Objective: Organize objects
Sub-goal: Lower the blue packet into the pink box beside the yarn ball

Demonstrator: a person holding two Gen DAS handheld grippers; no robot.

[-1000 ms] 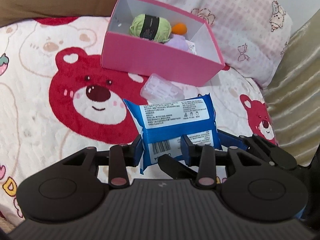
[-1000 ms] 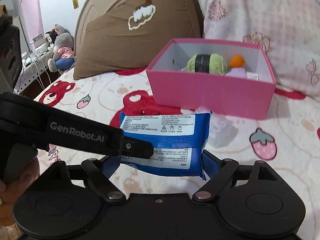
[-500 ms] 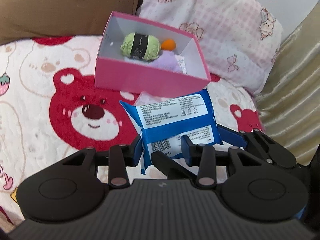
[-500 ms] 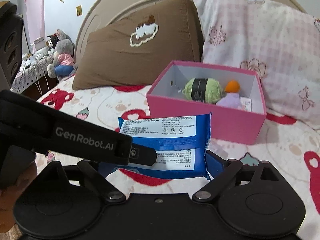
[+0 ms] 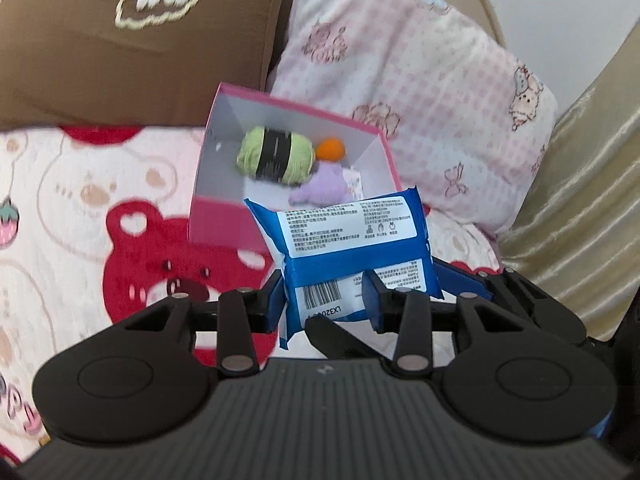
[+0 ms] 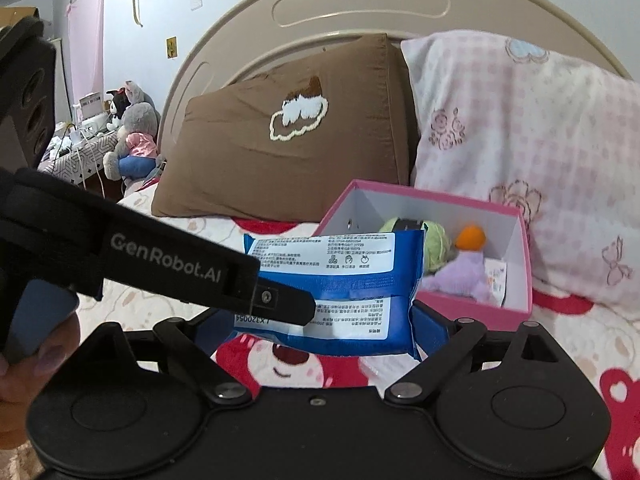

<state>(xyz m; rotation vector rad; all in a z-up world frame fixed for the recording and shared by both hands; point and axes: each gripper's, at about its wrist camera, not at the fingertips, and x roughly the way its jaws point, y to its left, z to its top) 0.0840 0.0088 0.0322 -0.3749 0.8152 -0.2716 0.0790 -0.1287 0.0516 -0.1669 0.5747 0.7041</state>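
- Left gripper (image 5: 324,298) and right gripper (image 6: 320,328) both clamp the blue wipes pack (image 5: 348,248); it hangs just before the pink box (image 6: 472,308)
- Green yarn (image 5: 276,156) lies inside the pink box

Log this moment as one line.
left gripper: shut on wipes | right gripper: shut on wipes | wipes: airborne near pink box

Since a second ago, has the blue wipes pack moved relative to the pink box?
Yes. The blue wipes pack, held by both grippers, has risen and gone forward: it now overlaps the pink box front wall.
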